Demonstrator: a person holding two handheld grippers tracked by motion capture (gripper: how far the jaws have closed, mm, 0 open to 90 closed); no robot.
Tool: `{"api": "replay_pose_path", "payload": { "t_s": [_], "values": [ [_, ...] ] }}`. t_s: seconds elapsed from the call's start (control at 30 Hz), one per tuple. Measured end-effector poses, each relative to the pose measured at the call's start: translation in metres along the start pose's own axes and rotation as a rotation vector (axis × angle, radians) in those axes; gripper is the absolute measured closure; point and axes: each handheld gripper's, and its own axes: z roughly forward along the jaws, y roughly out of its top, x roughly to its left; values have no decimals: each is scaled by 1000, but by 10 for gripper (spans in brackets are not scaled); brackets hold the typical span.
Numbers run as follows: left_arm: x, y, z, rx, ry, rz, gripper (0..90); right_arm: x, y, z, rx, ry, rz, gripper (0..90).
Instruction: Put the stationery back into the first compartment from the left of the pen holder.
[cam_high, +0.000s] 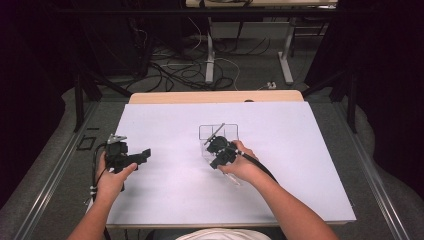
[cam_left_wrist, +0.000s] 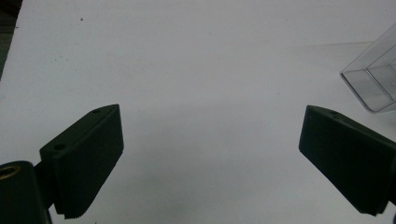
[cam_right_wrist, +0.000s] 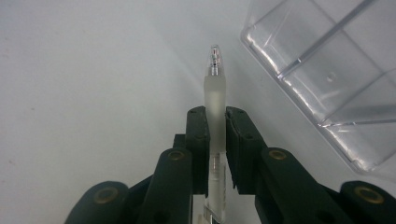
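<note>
Taking the clear plastic organiser (cam_high: 218, 135) near the middle of the bench (cam_high: 165, 195) as the marker: well off to its left, the left tongs (cam_high: 145, 154) rest low over the white sheet, jaws spread wide with nothing between them. From their own camera the bare sheet lies ahead and a corner of the organiser (cam_left_wrist: 373, 79) peeks in at the far right.

Right at the organiser's near edge, the right tongs (cam_high: 216, 145) are pinching a frosted pen (cam_right_wrist: 215, 116), pads pressed on its barrel, clear tip pointing out past the jaws. In the right gripper view the pen sits just beside the organiser's wall (cam_right_wrist: 289, 70), not yet over a compartment.

I'd judge this the carrying step: the pen is picked up and about to be dropped into one of the compartments. The next move seems to call for lifting the tip over the rim, lining it up with a slot, then easing the grip.

A dark stick-like thing (cam_high: 215, 133) already leans in the organiser; it and the thin dividers could snag the pen. The light box might also slide if nudged, with the left tongs too far off to steady it.
</note>
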Motion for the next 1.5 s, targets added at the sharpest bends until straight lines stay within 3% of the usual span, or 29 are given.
{"api": "replay_pose_path", "payload": {
  "t_s": [0.07,0.17,0.47,0.53,0.8,1.03,1.2,1.5],
  "values": [
    [0,0,0,-2,-1,0,45,2,1,-3,-12,4,20,802],
    [0,0,0,-2,-2,-3,29,1,3,-8,-46,4,-4,802],
    [0,-1,2,5,-1,6,3,3,10,-17,-112,12,4,802],
    [-1,-2,2,5,3,12,3,4,12,-19,-140,33,14,803],
    [-1,-2,2,2,-6,21,2,7,17,-29,-229,39,29,803],
    [-2,-3,3,9,-13,27,2,9,22,-35,-352,18,12,803],
    [-1,-4,3,6,-16,25,2,11,25,-40,-394,7,25,803],
    [-2,-4,3,3,-21,21,2,10,28,-49,-550,-21,47,803]
  ]
}}
